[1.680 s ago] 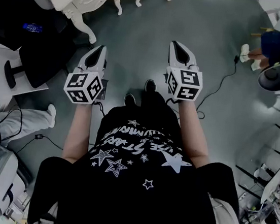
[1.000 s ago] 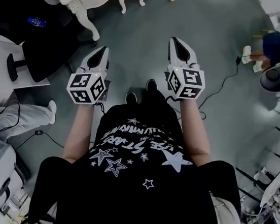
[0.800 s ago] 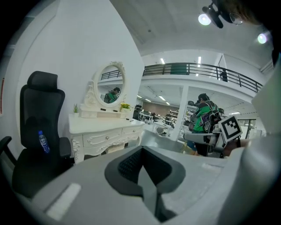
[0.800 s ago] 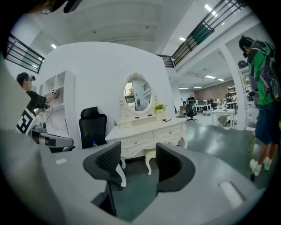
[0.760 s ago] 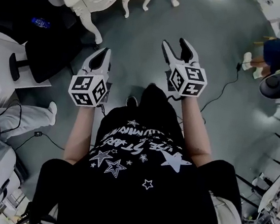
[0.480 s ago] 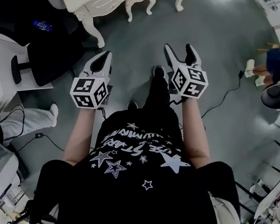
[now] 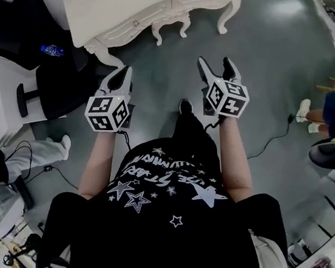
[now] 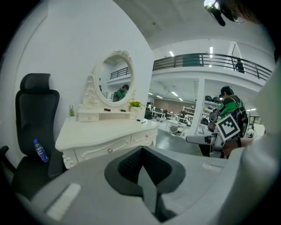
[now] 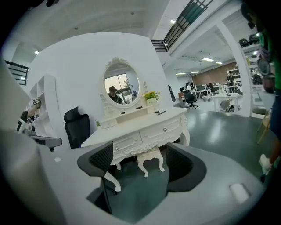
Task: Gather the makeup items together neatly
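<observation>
With nothing gathered yet, the clenched, empty left gripper (image 7: 125,71) and the right gripper (image 7: 215,62), its empty jaws just opening, hung well short of the white carved dressing table (image 7: 141,10), where the makeup presumably lay, too small to make out.

Bright ceiling light — fisheye warp, dark corners

The carved surface (image 7: 135,3) looks like smooth white-painted wood, the floor (image 7: 268,64) a faintly sheeny grey-green, and the right hand-held gripper (image 7: 216,62) has matt, ribbed black pads (image 9: 105,159).
</observation>
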